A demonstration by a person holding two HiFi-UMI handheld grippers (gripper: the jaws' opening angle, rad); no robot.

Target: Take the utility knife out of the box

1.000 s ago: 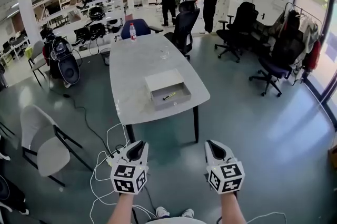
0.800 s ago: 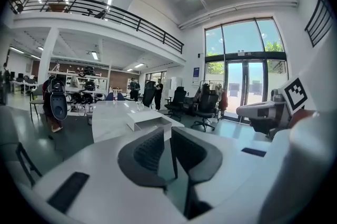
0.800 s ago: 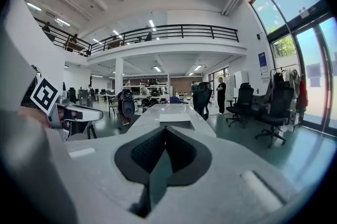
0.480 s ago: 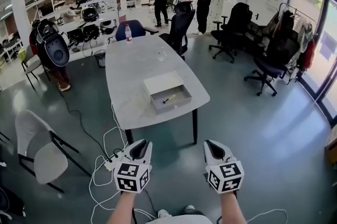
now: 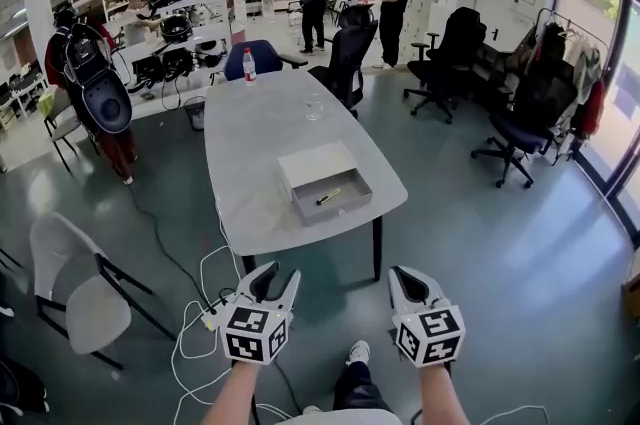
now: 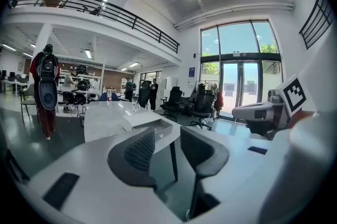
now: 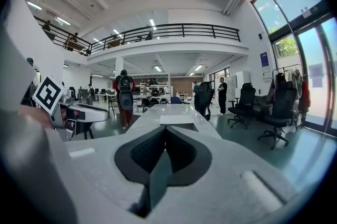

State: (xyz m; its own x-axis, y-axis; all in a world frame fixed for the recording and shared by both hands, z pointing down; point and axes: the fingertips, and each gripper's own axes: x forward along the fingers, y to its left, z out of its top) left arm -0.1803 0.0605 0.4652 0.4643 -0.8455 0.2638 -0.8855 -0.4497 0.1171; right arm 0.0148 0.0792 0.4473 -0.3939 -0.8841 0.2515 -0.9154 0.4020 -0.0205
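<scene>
Workshop floor, head view: my two grippers hang low over the grey floor, short of the table (image 5: pixel 262 128) that stands at 12 o'clock. My left gripper (image 5: pixel 278 275), at 7 o'clock in the frame, has just been opening its jaws. They stand partly apart, and the left gripper view (image 6: pixel 167 133) shows nothing between the pads. My right gripper (image 5: pixel 397 273), at 5 o'clock, has its jaws closed tip to tip, and the right gripper view (image 7: pixel 164 131) shows nothing caught in them.

The box (image 5: pixel 345 209) sits open on the table's near end, toward the right edge, with a white panel lying against its far side at 11 o'clock. The knife (image 5: pixel 327 197), yellow and dark, lies slanted on the box's floor, well apart from both grippers.

A bottle (image 5: pixel 248 65) stands at the table's far end, and a glass (image 5: pixel 313 107) is between it and the box. A grey chair (image 5: pixel 88 298) stands at 9 o'clock of my left gripper. My shoe (image 5: pixel 357 353) shows between the grippers. Black chairs (image 5: pixel 520 118) cluster at 2 o'clock, and people (image 5: pixel 392 8) stand beyond the table.
</scene>
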